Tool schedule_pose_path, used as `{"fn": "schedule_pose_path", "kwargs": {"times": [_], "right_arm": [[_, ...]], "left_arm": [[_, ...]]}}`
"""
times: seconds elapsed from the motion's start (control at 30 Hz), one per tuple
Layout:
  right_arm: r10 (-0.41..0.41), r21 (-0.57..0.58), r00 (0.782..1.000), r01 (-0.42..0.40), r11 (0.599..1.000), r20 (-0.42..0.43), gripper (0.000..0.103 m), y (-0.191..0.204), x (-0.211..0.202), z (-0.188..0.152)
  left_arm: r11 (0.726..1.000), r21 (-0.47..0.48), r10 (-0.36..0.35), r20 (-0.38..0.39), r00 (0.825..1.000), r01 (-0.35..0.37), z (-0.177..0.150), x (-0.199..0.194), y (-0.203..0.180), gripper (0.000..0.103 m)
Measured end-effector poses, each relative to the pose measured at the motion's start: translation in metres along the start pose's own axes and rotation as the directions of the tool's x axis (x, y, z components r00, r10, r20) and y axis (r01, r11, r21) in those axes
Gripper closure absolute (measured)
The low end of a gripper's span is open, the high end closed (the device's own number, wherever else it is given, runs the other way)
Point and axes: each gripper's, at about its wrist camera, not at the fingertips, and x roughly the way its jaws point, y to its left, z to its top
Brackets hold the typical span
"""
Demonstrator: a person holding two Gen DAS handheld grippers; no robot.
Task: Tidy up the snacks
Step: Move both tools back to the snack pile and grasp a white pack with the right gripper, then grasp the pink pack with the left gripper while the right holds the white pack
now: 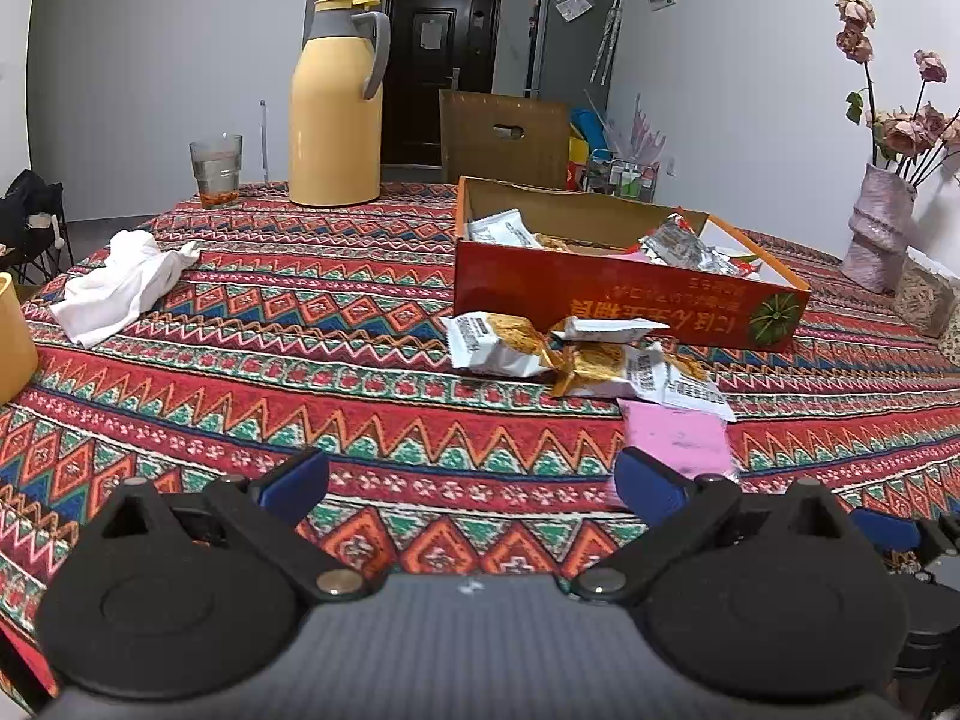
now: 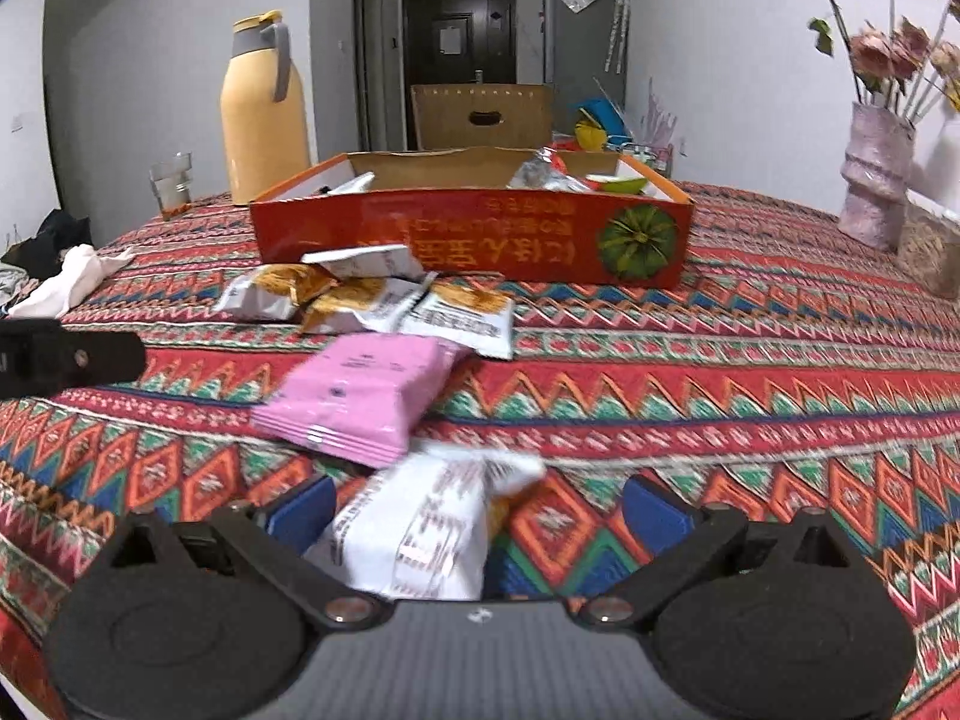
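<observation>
- Your right gripper (image 2: 480, 510) has a white snack packet (image 2: 420, 528) lying between its blue fingers (image 2: 303, 510). The fingers are spread wide. The packet sits nearer the left one, and you cannot tell from the blur whether it touches.
- Just beyond that packet, toward the red box (image 2: 474, 240), lies one pink packet (image 2: 360, 396), flat on the tabletop (image 2: 750, 396).
- Between the pink packet and the red box there is a small heap of white-and-orange packets (image 2: 366, 297), about four, overlapping, with the nearest box wall right behind them.
- Inside the red box you can see several more packets, silver and white; the count is unclear.
- Your left gripper (image 1: 471, 483) is low over the tabletop, fingers (image 1: 651, 486) wide apart and holding nothing. The pink packet (image 1: 675, 438) is just beyond its right finger, and you cannot tell whether they touch.
- Both grippers point toward the red box (image 1: 600, 294), held level and close to the cloth. The left gripper's black side shows at the left edge of the right wrist view.
- Left of the red box you have one yellow thermos jug (image 1: 336, 108), one glass (image 1: 216, 171) and one crumpled white cloth (image 1: 120, 282).
- Right of the red box stands one pink vase (image 1: 879, 228) with dried roses.
</observation>
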Motion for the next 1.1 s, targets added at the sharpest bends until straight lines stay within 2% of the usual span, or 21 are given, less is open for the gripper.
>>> {"fn": "schedule_pose_path", "kwargs": {"times": [0.07, 0.13, 0.2, 0.27, 0.5, 0.83, 1.1], "right_arm": [[-0.011, 0.008, 1.0, 0.011, 1.0, 0.011, 0.008, -0.007, -0.002, -0.005], [-0.02, 0.005, 0.999, 0.02, 1.0, 0.026, 0.016, -0.011, -0.006, -0.009], [-0.017, -0.001, 0.999, 0.017, 1.0, 0.042, 0.036, -0.014, -0.01, -0.012], [0.005, -0.012, 0.998, -0.004, 1.0, 0.056, 0.048, -0.016, -0.014, -0.013], [0.031, -0.007, 0.996, -0.031, 1.0, 0.083, 0.05, -0.022, -0.02, -0.01], [0.025, 0.02, 0.987, -0.029, 0.999, 0.16, 0.052, -0.051, -0.027, 0.006], [0.054, -0.034, 0.996, -0.051, 0.998, 0.07, 0.049, -0.064, -0.011, 0.001]], "left_arm": [[1.0, 0.006, -0.007, -0.003, 1.0, 0.007, -0.002, 0.0, -0.005, 0.0], [1.0, 0.018, -0.013, -0.006, 1.0, 0.013, -0.004, 0.0, -0.012, 0.0], [0.999, 0.028, -0.018, -0.009, 1.0, 0.018, -0.006, 0.0, -0.016, 0.0], [0.999, 0.034, -0.02, -0.009, 1.0, 0.02, -0.007, -0.001, -0.02, 0.0], [0.999, 0.039, -0.011, -0.011, 1.0, 0.011, -0.005, 0.002, -0.025, 0.0], [0.997, 0.081, -0.017, -0.034, 0.999, 0.02, 0.007, 0.026, -0.049, 0.0], [0.992, 0.116, -0.032, -0.063, 0.998, 0.039, 0.01, 0.045, -0.068, 0.0]]}}
